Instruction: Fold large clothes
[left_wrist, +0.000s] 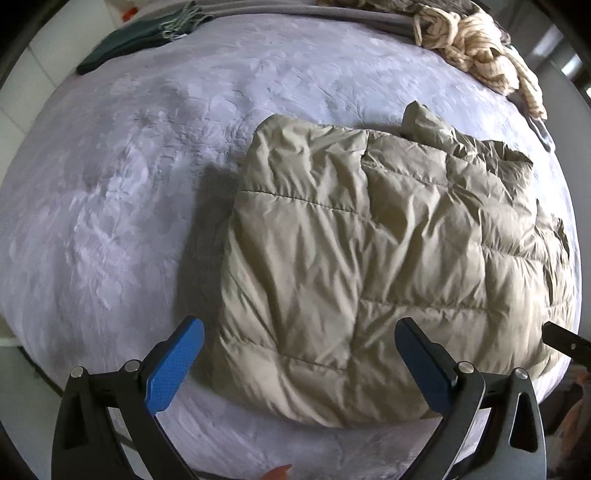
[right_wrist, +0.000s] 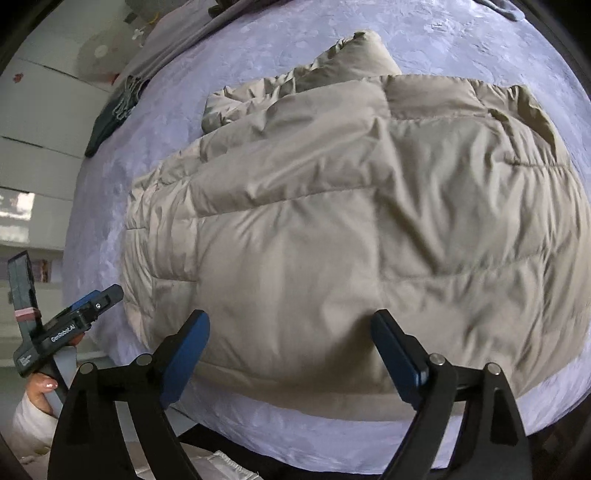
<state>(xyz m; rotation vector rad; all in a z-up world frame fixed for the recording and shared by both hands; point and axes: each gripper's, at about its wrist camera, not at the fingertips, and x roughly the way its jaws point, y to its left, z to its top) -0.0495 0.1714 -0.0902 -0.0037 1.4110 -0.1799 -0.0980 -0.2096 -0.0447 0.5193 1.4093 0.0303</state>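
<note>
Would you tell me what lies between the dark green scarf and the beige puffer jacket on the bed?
Only bare lavender bedcover separates the green scarf from the puffer jacket; both wrist views show this.

A beige quilted puffer jacket lies folded into a rough rectangle, flat on a pale lavender bedspread, its puffy fabric creased and rumpled.

Wide bed w/ pale lavender plush cover fills view; dark green folded cloth at 11 o'clock, cream knitted throw at 1; white panelled wall at 9.
</note>
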